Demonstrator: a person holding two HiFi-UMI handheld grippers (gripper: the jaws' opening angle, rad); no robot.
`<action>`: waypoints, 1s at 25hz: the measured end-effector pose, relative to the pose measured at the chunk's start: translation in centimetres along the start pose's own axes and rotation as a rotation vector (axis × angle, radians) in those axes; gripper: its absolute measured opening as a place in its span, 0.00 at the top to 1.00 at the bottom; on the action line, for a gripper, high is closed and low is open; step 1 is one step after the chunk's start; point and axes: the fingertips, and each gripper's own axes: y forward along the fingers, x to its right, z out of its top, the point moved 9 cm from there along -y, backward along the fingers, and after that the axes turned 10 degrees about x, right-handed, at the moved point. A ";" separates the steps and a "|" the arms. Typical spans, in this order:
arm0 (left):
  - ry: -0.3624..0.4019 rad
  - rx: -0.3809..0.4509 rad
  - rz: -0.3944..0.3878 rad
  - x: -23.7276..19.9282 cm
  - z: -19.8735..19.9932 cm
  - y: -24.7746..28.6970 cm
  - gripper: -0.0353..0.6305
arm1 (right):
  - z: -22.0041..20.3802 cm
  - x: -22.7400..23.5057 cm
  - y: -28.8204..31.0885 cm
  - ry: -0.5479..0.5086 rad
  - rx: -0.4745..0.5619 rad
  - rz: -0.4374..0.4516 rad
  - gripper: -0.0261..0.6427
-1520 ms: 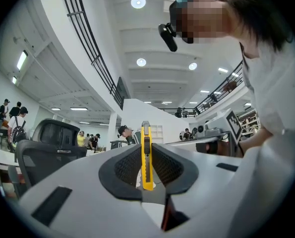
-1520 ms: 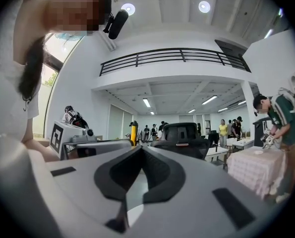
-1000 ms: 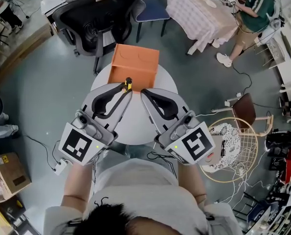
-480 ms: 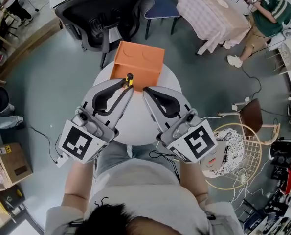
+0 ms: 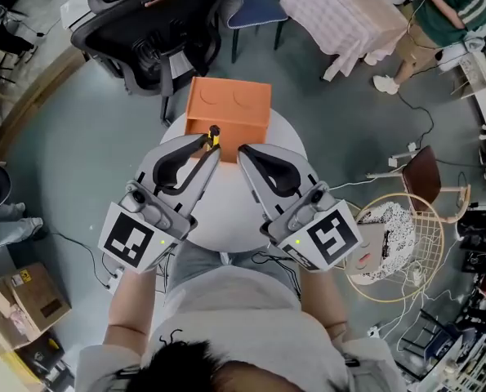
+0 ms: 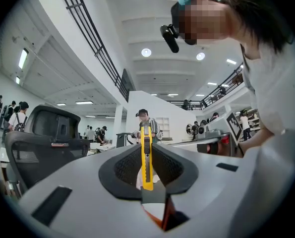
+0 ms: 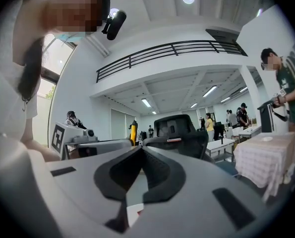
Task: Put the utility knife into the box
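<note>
An orange box (image 5: 228, 107) stands at the far edge of the round white table (image 5: 226, 211). My left gripper (image 5: 211, 143) is shut on a yellow utility knife (image 5: 214, 135), which sticks up out of its jaws just in front of the box's near wall. In the left gripper view the utility knife (image 6: 147, 157) stands upright between the black pads of the left gripper (image 6: 146, 148). My right gripper (image 5: 244, 152) is beside it on the right, shut and holding nothing. The right gripper view shows the closed right gripper (image 7: 141, 150) and the knife (image 7: 134, 131) off to its left.
A black office chair (image 5: 157, 31) stands behind the table, close to the box. A table with a checked cloth (image 5: 341, 15) and a person (image 5: 447, 11) are at the far right. A round wire basket (image 5: 406, 247) sits on the floor to the right. Cardboard boxes (image 5: 22, 300) lie at the lower left.
Both grippers keep nearly the same places over the table, the left still shut on the knife. The head view has shifted slightly.
</note>
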 end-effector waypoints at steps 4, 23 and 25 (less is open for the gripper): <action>-0.029 -0.023 -0.059 -2.5 -0.6 0.7 0.85 | -0.6 0.4 1.8 -0.001 -0.010 -0.062 0.95; -0.121 -0.232 -0.339 -10.5 -7.7 3.5 0.85 | -4.9 2.5 6.1 0.031 -0.039 -0.364 0.95; -0.126 -0.258 -0.367 -11.1 -8.7 3.8 0.85 | -5.3 2.7 6.2 0.031 -0.037 -0.397 0.95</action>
